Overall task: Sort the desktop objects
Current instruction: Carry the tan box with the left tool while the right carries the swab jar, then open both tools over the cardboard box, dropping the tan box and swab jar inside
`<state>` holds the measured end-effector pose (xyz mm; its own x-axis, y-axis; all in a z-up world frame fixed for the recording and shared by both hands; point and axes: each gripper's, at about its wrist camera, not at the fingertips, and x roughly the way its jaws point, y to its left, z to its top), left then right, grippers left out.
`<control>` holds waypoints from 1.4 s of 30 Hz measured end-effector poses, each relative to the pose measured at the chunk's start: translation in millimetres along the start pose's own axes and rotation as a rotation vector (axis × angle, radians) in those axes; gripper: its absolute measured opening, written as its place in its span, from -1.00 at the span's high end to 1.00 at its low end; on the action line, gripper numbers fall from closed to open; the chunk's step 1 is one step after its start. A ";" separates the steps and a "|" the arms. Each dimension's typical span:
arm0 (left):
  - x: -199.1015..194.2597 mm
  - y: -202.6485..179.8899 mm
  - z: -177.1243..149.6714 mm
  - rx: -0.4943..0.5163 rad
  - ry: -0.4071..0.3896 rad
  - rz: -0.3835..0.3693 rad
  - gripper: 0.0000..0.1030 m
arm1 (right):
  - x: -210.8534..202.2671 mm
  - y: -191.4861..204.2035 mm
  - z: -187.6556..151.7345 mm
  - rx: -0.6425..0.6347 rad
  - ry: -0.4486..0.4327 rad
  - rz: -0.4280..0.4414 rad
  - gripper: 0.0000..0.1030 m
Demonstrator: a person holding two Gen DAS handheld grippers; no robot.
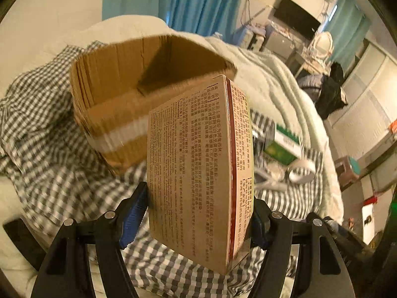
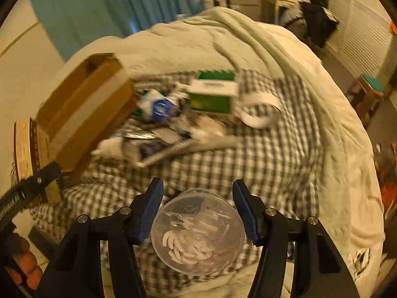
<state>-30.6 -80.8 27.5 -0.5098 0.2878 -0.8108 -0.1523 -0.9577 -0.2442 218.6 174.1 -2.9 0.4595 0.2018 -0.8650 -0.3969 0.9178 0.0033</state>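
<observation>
My left gripper (image 1: 198,211) is shut on a tan medicine carton (image 1: 196,164) with printed text, held upright just in front of an open brown cardboard box (image 1: 139,84) on the checked cloth. In the right wrist view that carton (image 2: 23,146) shows at the far left beside the cardboard box (image 2: 82,114). My right gripper (image 2: 197,208) is shut on a clear round plastic container (image 2: 197,231) with white pieces inside, held above the cloth.
A pile lies on the checked cloth (image 2: 260,164): a green and white box (image 2: 213,92), a white tape roll (image 2: 258,110), a blue and white packet (image 2: 158,106), foil packs and a white tube (image 2: 109,149). A pale blanket (image 2: 248,37) lies behind. Room furniture stands beyond.
</observation>
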 end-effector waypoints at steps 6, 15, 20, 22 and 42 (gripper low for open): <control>-22.9 -2.1 48.2 0.013 -0.042 0.008 -0.42 | -22.8 48.9 39.8 -0.071 -0.028 0.060 -0.12; -66.8 4.8 151.5 0.098 -0.108 0.071 -0.42 | -77.3 124.1 143.5 -0.167 -0.099 0.119 -0.12; -55.2 28.4 184.1 0.075 -0.134 0.077 -0.42 | -69.4 168.9 187.4 -0.143 -0.115 0.217 -0.12; -33.6 43.4 187.8 0.028 -0.093 0.065 -0.42 | -51.4 181.5 194.8 -0.114 -0.088 0.261 -0.12; 72.5 94.7 191.4 -0.166 0.107 0.066 -0.84 | 41.8 211.1 211.1 0.164 -0.047 0.063 -0.16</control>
<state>-244.1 -150.9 47.5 -0.4197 0.2315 -0.8776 0.0244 -0.9637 -0.2659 321.7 448.4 67.6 0.4756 0.2730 -0.8362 -0.2927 0.9456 0.1422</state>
